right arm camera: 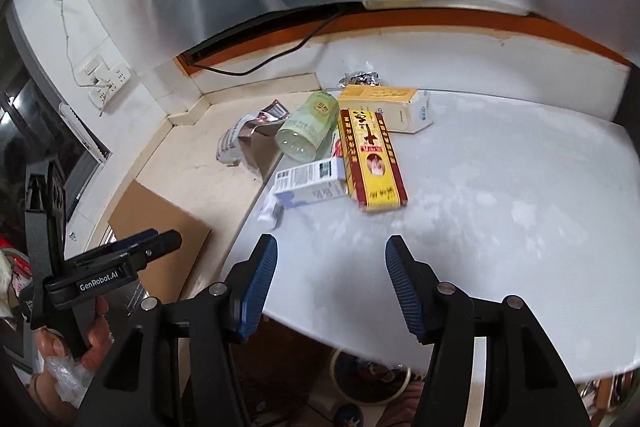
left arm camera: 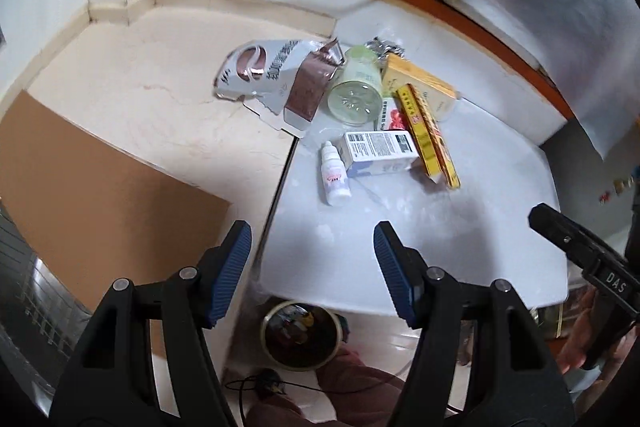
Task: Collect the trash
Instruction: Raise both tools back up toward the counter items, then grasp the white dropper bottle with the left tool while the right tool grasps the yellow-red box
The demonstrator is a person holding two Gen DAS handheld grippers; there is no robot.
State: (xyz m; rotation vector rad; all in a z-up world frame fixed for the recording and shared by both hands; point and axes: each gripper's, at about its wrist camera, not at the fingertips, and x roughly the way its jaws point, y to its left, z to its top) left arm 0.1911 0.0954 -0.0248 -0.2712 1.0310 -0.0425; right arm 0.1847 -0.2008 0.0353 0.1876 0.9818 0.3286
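Observation:
A pile of trash lies at the far side of a white table [left arm camera: 460, 227] [right arm camera: 500, 207]: a green jar on its side [left arm camera: 356, 87] [right arm camera: 308, 127], a long yellow-red box [left arm camera: 428, 135] [right arm camera: 372, 159], a white-blue carton [left arm camera: 380, 151] [right arm camera: 312, 183], a small white dropper bottle [left arm camera: 334, 175] [right arm camera: 272, 211], a yellow-white box [left arm camera: 420, 79] [right arm camera: 388, 103], crumpled foil [right arm camera: 360, 79] and a torn white-brown package [left arm camera: 276, 75] [right arm camera: 248, 139]. My left gripper [left arm camera: 312, 267] is open and empty above the table's near left edge. My right gripper [right arm camera: 330, 281] is open and empty above the table's near edge.
A beige counter [left arm camera: 160, 87] adjoins the table on the left, with a brown cardboard sheet [left arm camera: 92, 195] [right arm camera: 160, 227] on it. A round bin with trash [left arm camera: 300, 335] [right arm camera: 368, 379] stands on the floor under the table edge. A black cable [right arm camera: 260, 67] and wall sockets [right arm camera: 104, 79] lie behind.

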